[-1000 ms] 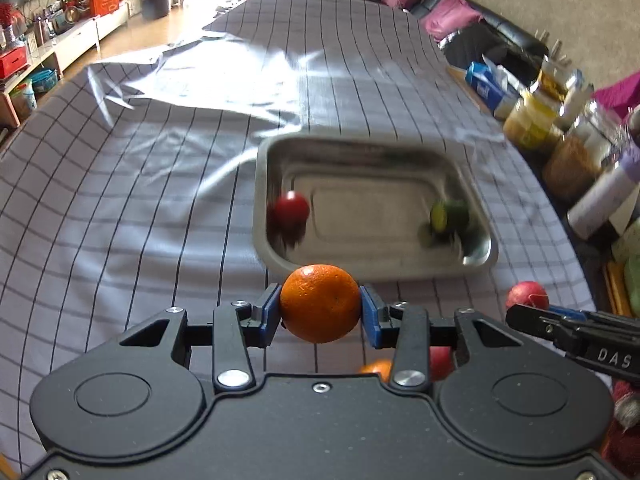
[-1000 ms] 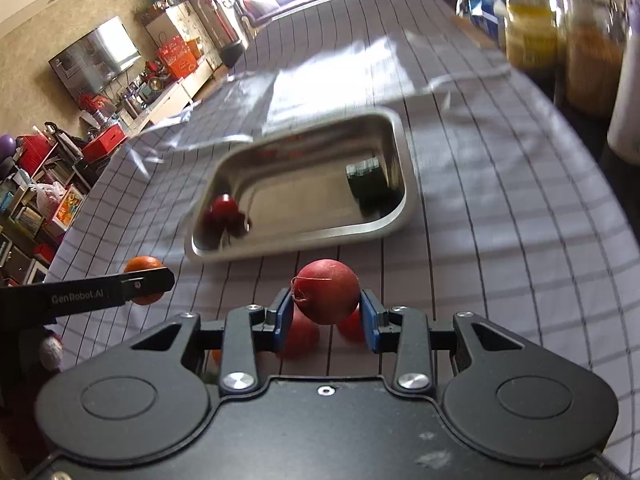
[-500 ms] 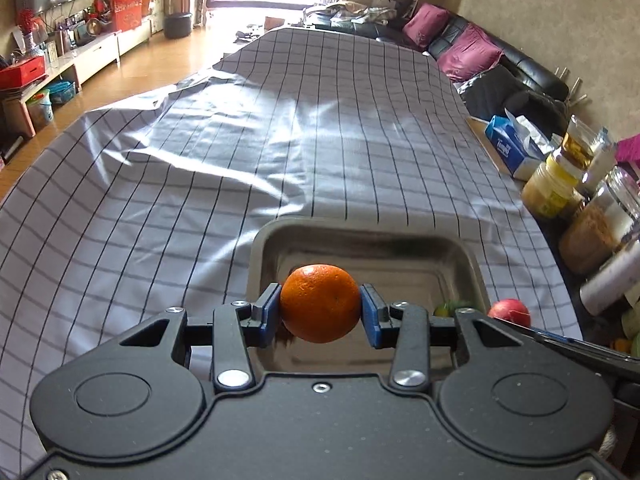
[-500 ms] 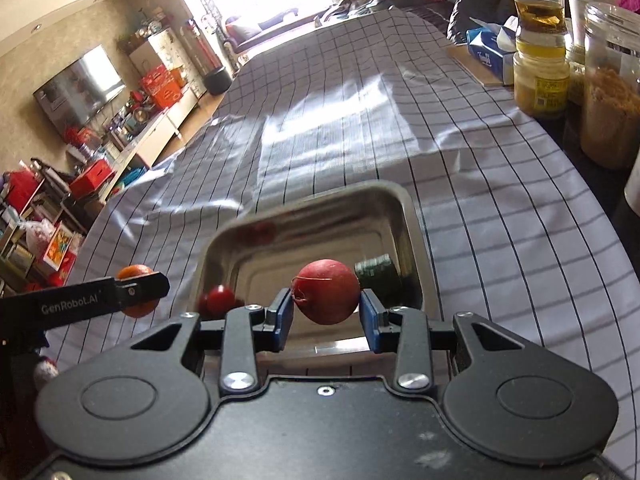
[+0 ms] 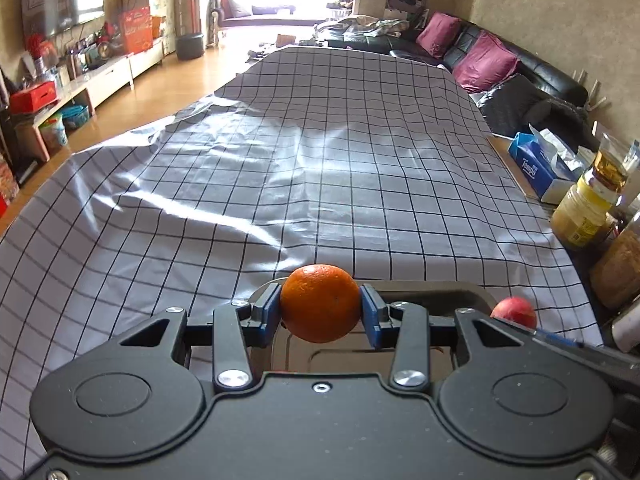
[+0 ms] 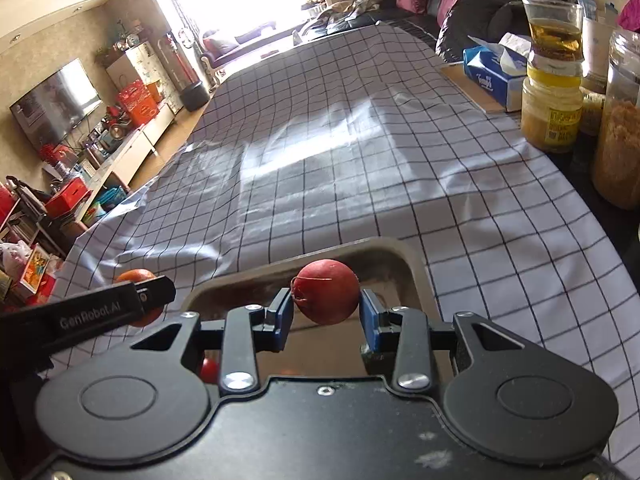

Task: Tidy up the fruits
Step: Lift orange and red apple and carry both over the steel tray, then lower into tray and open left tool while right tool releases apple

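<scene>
Fruit sits in both grippers. Left gripper (image 5: 321, 312) has its jaws squeezed on an orange (image 5: 320, 303). Right gripper (image 6: 325, 310) has its jaws squeezed on a red fruit (image 6: 326, 292). Both fruits hang above a metal tray (image 6: 400, 256) on the desk, which has a checked cloth (image 5: 320, 168) on it. One small red fruit (image 6: 209, 369) lies in the tray, low at the left. Jars (image 6: 554, 116) and a blue tissue pack (image 6: 490, 76) stand at the right edge of the desk.

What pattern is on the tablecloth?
White tablecloth with a thin black grid of squares, clearest in the left wrist view.
</scene>
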Motion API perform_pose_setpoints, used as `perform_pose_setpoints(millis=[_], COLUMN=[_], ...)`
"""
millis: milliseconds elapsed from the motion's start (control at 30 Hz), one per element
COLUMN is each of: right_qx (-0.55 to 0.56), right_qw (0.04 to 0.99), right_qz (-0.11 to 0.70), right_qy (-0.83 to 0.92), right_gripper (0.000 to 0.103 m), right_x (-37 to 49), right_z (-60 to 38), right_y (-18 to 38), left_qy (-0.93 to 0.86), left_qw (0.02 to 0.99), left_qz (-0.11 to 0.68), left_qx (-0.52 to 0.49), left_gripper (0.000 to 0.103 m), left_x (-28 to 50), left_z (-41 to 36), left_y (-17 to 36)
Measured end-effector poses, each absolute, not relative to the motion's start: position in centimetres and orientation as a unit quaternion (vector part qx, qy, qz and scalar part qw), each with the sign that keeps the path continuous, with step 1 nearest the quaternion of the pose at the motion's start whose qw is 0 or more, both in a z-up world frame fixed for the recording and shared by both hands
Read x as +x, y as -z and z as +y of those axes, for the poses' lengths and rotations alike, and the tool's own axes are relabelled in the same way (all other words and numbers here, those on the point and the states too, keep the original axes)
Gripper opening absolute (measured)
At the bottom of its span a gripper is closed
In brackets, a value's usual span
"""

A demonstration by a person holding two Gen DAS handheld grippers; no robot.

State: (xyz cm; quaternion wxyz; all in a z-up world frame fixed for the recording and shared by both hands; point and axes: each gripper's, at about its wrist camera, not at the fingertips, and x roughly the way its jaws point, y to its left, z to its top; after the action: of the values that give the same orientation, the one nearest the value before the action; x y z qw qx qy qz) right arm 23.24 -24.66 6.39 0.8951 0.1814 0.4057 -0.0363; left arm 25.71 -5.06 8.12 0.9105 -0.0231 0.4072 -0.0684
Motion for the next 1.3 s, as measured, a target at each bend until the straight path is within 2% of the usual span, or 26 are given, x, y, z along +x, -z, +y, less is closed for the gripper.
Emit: perform_pose_setpoints(millis=[300, 1300], right_qx=[0.18, 0.139], right_qw=[0.896, 0.886], right_qz=[0.403, 0.438], right_qy=[0.052, 0.062], right_gripper=[0.038, 0.039], right_x=[25.0, 27.3], right_z=[-25.3, -24.3], right_y=[-6.0, -3.8], left_qy=[0.066, 0.065], left_qw=[0.892, 0.894], left_qz=[0.447, 0.444], left_qx=[-0.033, -0.02], left_gripper=[0.05, 0.053], left_x=[28.2, 27.5], left_z=[-5.3, -4.8], left_y=[-5.6, -3.8])
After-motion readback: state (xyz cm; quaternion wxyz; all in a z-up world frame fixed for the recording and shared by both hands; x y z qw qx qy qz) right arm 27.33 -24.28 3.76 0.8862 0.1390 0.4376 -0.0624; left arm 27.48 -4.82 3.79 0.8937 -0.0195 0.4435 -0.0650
